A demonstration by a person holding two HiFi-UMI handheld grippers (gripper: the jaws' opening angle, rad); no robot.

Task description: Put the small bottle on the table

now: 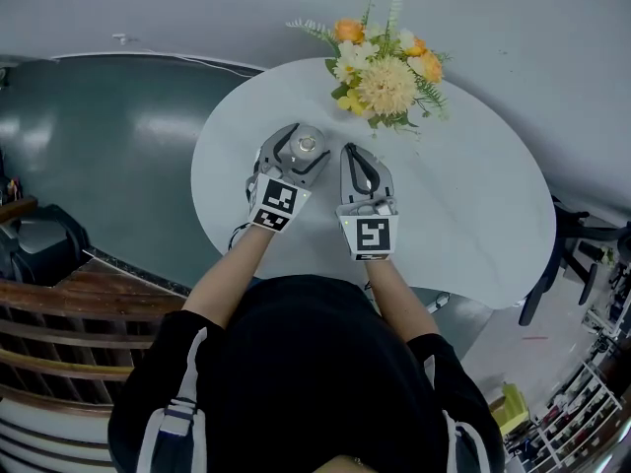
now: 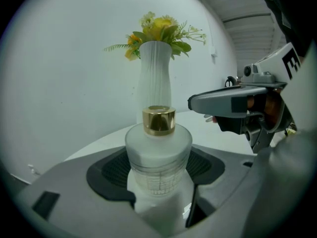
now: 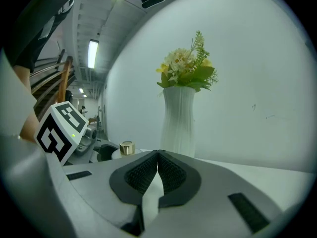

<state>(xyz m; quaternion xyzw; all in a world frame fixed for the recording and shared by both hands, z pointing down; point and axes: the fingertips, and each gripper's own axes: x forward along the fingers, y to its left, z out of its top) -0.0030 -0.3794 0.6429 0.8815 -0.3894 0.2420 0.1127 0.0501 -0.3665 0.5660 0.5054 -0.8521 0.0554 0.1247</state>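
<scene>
Head camera on my head, looks steeply down onto table (image 1: 473,215) from well above. My left gripper (image 1: 308,138) camera: low, close behind jaws, facing vase (image 2: 155,73). My right gripper (image 1: 351,152) camera: same heading, same vase. Each catches other gripper at frame edge.

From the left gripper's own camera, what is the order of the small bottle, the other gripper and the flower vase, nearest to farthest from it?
1. The small bottle: held between the jaws.
2. The right gripper: just off to the right side.
3. The flower vase: behind the bottle, farthest back.
</scene>
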